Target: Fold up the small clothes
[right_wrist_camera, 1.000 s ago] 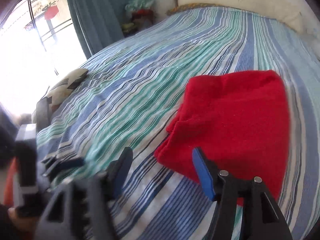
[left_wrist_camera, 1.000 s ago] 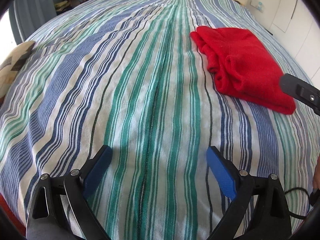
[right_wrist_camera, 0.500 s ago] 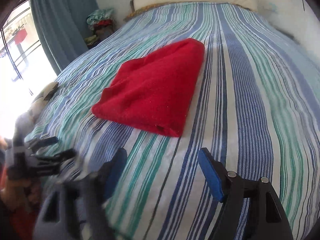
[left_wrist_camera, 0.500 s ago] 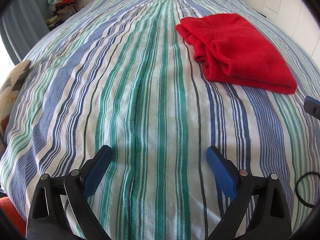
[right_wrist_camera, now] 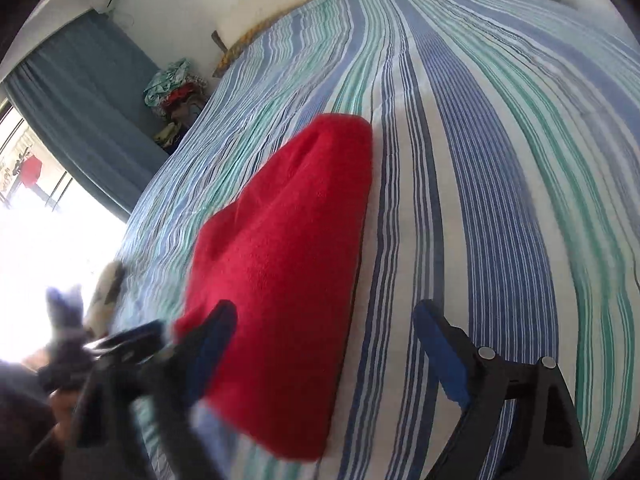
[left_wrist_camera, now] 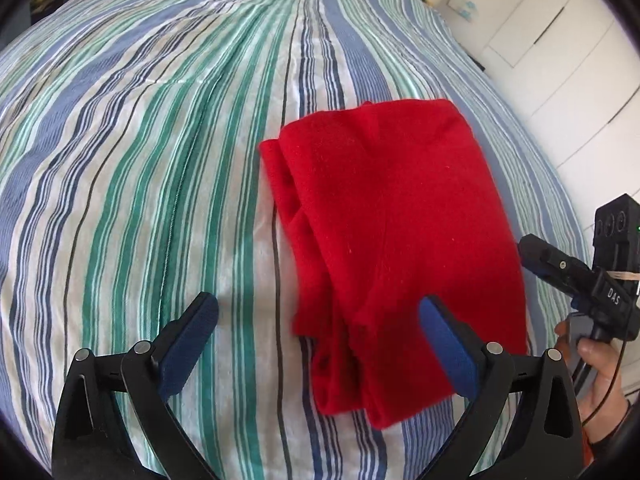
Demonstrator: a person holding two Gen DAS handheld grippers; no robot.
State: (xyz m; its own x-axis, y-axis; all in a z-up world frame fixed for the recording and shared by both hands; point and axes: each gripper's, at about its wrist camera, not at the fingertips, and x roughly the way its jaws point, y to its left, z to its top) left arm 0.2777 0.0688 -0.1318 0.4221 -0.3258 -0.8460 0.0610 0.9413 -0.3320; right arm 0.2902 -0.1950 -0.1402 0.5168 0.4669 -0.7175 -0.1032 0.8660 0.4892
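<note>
Red and soft, the folded cloth [left_wrist_camera: 404, 232] lay on the striped bed [left_wrist_camera: 140, 160] in the left wrist view, a bit right of the middle. The left claw [left_wrist_camera: 318, 322] hung low over the near end of the bed with its two blue pads spread wide and nothing between them. Its right pad [left_wrist_camera: 448, 344] sat in front of the cloth's near edge, and its left pad [left_wrist_camera: 188, 340] was over bare stripes. At the far right a hand [left_wrist_camera: 600, 376] held the other tool beside the bed, its black tip pointing toward the cloth's right side.

In the right wrist view the cloth [right_wrist_camera: 288, 264] stretched away up the bed [right_wrist_camera: 500, 160]. The right claw [right_wrist_camera: 324, 338] was tipped to one side and spread wide too, gripping nothing. Its left pad [right_wrist_camera: 210, 344] looked blurry and sat over the cloth's near left corner; I could not tell if it touched. Its right pad [right_wrist_camera: 440, 352] was over the stripes. A blue curtain [right_wrist_camera: 80, 112] hung by the bright window.
</note>
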